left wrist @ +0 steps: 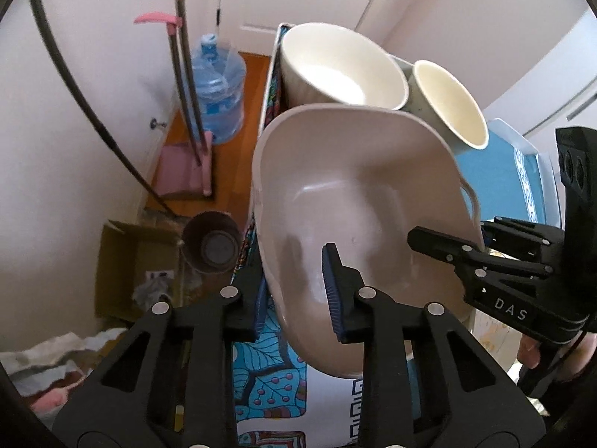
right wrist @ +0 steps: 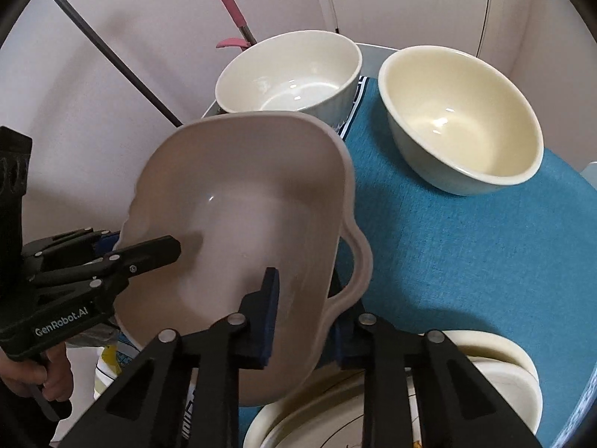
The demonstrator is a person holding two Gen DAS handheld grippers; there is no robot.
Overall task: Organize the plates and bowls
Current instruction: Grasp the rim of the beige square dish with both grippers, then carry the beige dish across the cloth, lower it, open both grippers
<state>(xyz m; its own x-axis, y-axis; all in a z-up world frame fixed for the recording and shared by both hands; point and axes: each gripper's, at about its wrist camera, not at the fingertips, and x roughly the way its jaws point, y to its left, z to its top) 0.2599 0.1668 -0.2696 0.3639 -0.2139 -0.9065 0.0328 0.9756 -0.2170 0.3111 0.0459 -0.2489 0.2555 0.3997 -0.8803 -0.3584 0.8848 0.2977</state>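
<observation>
Dish (right wrist: 238,201): above bench (right wrist: 466,261), tilted, before two bowls | left tongs (left wrist: 294,291) pinched its left wall; right tongs (right wrist: 306,321) pinched the handled right wall | long axis ran away between both tongs, equally near

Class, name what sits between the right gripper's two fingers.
The pink dish's side wall by its handle, clamped in the right gripper; the right wrist view shows it.

Each wrist camera looks steeply down along its own jaws, very close to the pinkish dish (left wrist: 358,201). The left view faces its left wall, the right view the opposite side; both share the dish, two bowls, seemingly the same desk (right wrist: 466,261).
</observation>
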